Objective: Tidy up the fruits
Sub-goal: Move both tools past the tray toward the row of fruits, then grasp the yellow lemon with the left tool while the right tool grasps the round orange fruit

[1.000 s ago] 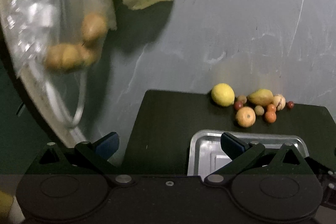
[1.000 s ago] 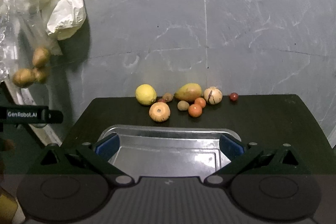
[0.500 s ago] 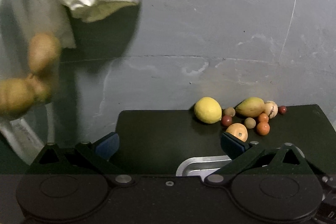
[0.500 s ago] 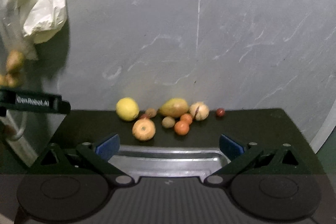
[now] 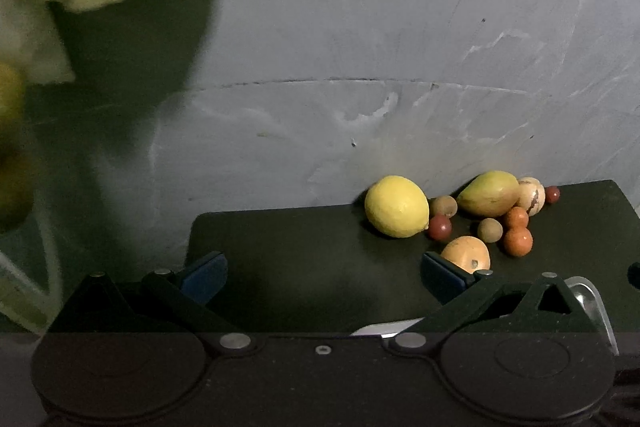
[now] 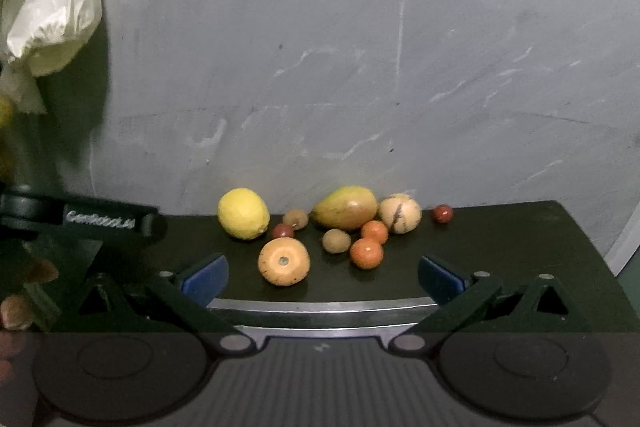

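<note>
Approaching with both the left gripper (image 5: 323,269) and right gripper (image 6: 323,273) spread wide and holding nothing, you line the right one on the round orange fruit (image 6: 283,261) nearest the tray (image 6: 320,305), then clamp gently

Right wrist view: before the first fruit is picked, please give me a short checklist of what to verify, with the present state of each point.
1. Right gripper jaws open and empty: ok.
2. Left gripper jaws open and empty: ok.
3. Orange round fruit nearest the right gripper, free on top: ok.
4. Metal tray in front of the fruits: ok; whether it is empty: cannot tell, only its rim shows.
5. Lemon resting apart from the other fruits: ok.
6. Small red fruit clear of the table's back edge: cannot tell.
</note>
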### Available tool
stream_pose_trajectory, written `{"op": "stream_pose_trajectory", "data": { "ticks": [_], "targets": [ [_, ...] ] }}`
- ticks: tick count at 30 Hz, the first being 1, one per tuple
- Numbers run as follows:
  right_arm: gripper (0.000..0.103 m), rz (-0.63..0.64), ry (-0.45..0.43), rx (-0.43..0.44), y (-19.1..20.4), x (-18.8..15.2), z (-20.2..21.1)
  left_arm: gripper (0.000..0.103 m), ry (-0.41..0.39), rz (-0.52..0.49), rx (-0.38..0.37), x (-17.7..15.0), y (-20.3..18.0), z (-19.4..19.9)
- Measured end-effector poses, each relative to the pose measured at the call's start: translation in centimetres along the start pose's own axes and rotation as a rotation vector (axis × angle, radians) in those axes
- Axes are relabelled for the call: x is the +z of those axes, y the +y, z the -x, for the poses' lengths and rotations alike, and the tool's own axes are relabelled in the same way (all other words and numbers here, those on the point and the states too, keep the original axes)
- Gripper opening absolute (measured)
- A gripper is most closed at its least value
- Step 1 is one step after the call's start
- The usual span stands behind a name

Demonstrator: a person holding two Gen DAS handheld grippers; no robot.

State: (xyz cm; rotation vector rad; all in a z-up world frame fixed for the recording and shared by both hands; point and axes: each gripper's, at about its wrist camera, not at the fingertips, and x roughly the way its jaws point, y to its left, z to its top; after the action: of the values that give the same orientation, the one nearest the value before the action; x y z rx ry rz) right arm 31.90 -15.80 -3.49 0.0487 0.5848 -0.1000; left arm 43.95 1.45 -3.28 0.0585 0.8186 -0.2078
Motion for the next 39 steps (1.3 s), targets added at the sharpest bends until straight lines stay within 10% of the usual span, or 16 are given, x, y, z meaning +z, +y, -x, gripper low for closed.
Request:
{"op": "stream_pose_trajectory", "data": {
  "ticks": [39],
  "targets": [
    [0.064, 0.008, 0.170, 0.080, 2.2, -1.3, -12.7, 0.096, 0.116, 0.036, -0.118, 2.7, -4.4, -12.2]
  ]
}}
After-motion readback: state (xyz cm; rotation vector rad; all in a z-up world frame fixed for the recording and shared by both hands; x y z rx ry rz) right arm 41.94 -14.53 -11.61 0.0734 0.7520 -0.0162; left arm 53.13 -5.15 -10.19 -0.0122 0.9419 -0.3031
